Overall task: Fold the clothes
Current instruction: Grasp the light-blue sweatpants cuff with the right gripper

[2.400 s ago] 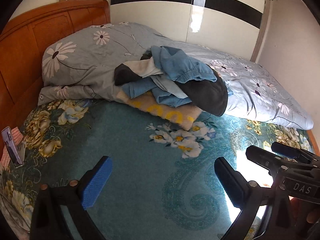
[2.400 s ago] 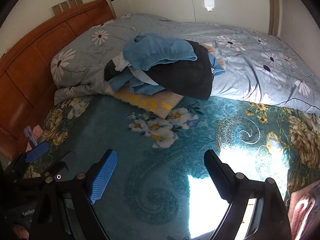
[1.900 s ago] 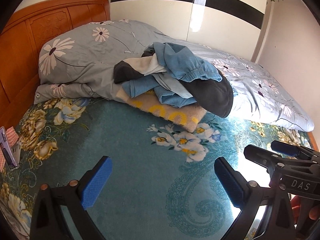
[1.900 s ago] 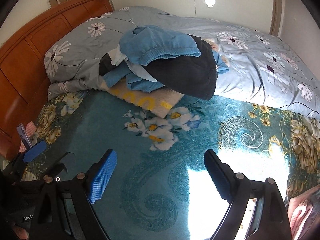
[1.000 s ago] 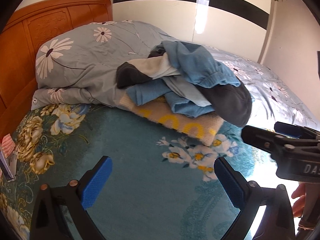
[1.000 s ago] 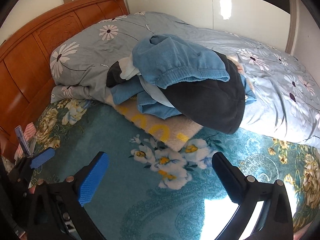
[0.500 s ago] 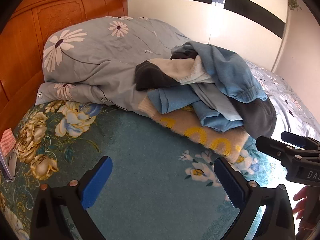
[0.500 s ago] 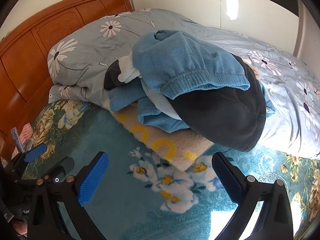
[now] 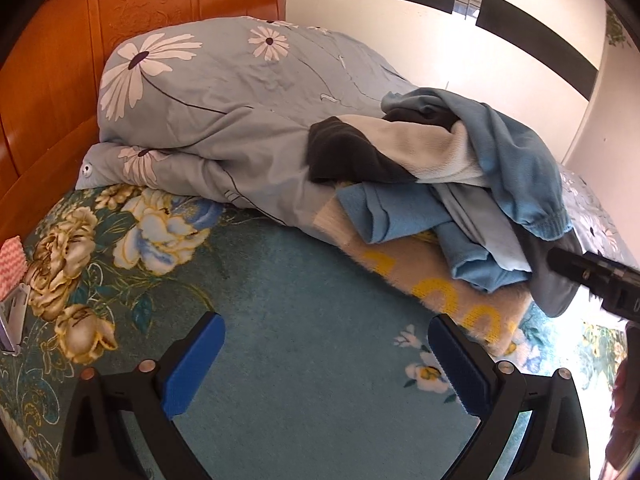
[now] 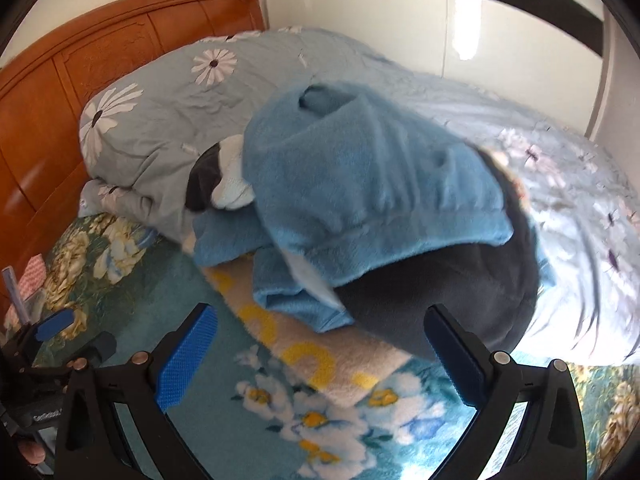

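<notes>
A heap of clothes (image 9: 448, 184) lies on the bed against the quilt: blue fleece garments (image 10: 360, 176), a dark grey garment (image 10: 452, 292), a white piece, and a beige cloth with yellow letters (image 10: 316, 344) underneath. My left gripper (image 9: 328, 364) is open over the teal bedspread, short of the heap. My right gripper (image 10: 320, 356) is open too, its fingers on either side of the heap's near edge, with the beige cloth just beyond them. Neither holds anything. The right gripper's tip (image 9: 592, 276) shows at the left view's right edge beside the dark garment.
A grey-blue quilt with white daisies (image 9: 224, 96) is bunched behind the clothes. The wooden headboard (image 9: 52, 60) stands at the left. A phone on a stand (image 9: 12, 320) sits at the bed's left edge. White wardrobe doors (image 10: 500, 40) rise beyond the bed.
Both grippers have moved forward toward the clothes heap, which now looks much larger. The right gripper has come up to the heap's near edge. Both have stayed open.
</notes>
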`<act>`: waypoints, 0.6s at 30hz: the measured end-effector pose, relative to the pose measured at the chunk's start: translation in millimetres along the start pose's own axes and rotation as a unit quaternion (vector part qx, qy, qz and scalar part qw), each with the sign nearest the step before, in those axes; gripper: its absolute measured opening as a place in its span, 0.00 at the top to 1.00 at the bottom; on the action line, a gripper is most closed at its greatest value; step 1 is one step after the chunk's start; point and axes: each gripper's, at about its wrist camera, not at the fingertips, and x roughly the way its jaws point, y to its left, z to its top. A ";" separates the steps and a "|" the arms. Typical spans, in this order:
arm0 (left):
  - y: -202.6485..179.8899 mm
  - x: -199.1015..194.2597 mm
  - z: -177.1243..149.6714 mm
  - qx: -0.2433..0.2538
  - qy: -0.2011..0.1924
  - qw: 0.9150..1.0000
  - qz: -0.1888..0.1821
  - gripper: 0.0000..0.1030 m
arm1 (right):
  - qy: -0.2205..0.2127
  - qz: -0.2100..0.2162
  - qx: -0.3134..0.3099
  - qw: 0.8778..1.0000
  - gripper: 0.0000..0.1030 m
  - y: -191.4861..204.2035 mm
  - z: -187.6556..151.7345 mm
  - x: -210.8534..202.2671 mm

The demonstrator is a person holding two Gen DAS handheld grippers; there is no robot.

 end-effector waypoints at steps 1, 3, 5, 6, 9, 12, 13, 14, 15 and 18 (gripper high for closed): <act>2.4 0.0 0.8 -0.003 -0.003 1.000 0.000 0.00 | -0.009 -0.008 0.001 1.000 0.00 -1.9 4.6 -0.6; 8.4 -0.8 1.9 -0.013 -0.008 1.000 -0.002 0.00 | -0.015 -0.015 0.010 1.000 0.00 -7.2 16.0 2.7; 14.3 -1.8 2.8 -0.025 -0.011 1.000 -0.005 0.00 | -0.006 -0.016 0.009 1.000 0.00 -9.0 26.2 13.4; 17.5 -2.7 3.3 -0.031 -0.013 0.999 -0.007 0.00 | -0.002 -0.015 0.008 1.000 0.00 -9.2 30.8 18.7; 25.4 -7.2 3.9 -0.040 -0.024 0.999 -0.010 0.00 | 0.004 -0.010 -0.002 1.000 0.01 -5.5 40.9 30.2; 29.9 -14.3 2.5 -0.037 -0.033 0.999 -0.019 0.00 | 0.004 -0.011 0.003 1.000 0.32 -4.7 45.5 33.3; 30.4 -15.9 2.2 -0.032 -0.028 0.999 -0.019 0.00 | 0.010 -0.001 0.021 1.000 0.45 -9.4 46.7 35.1; 31.4 -18.4 1.7 -0.027 -0.024 0.999 -0.015 0.00 | 0.017 0.010 0.039 0.999 0.56 -14.5 47.7 37.0; 32.6 -21.5 1.2 -0.025 -0.024 0.999 -0.011 0.00 | 0.025 0.022 0.057 0.998 0.63 -20.7 47.9 39.4; 38.9 -32.3 0.7 -0.032 -0.010 0.999 -0.010 0.00 | 0.015 0.040 0.093 0.995 0.89 -29.0 51.9 24.9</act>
